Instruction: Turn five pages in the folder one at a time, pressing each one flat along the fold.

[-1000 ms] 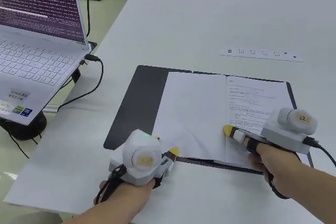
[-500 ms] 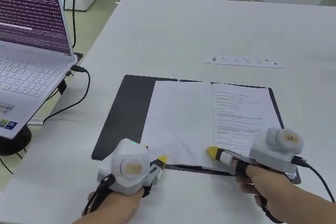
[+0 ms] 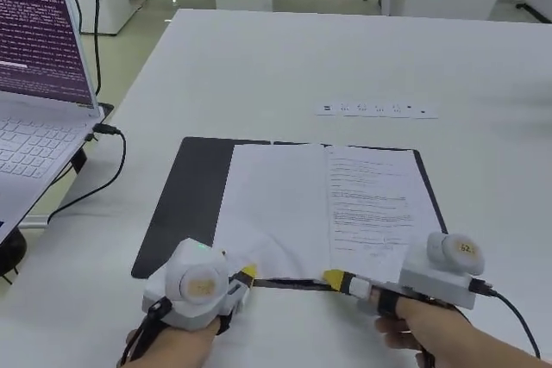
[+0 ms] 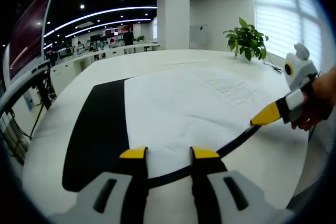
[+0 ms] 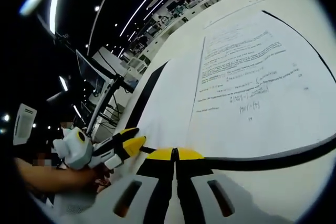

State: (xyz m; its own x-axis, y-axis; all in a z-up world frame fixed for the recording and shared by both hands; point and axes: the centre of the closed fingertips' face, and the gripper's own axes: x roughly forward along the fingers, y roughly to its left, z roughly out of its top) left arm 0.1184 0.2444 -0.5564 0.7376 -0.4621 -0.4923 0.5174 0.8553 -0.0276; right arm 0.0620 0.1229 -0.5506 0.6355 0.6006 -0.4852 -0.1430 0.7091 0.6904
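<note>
The folder (image 3: 185,191) lies open on the white table, black cover to the left, a blank page (image 3: 276,196) in the middle and a printed page (image 3: 375,200) on the right. My left gripper (image 3: 244,275) rests open at the folder's near edge, by the blank page's creased corner; in the left gripper view its gripper (image 4: 169,153) has nothing between the yellow fingertips (image 4: 134,153). My right gripper (image 3: 335,280) is shut, its tip at the near end of the fold; the right gripper view shows the right gripper (image 5: 174,155) closed at the folder's black edge (image 5: 273,161).
A laptop (image 3: 30,127) stands at the left with a cable (image 3: 95,183) trailing toward the folder. A white power strip (image 3: 375,109) lies beyond the folder. The table's near edge is just below my hands. A potted plant (image 4: 247,40) stands at the table's far side.
My right gripper has slid toward me along the fold, from mid-page to the folder's near edge. The left gripper stays at the near edge. The head camera has shifted.
</note>
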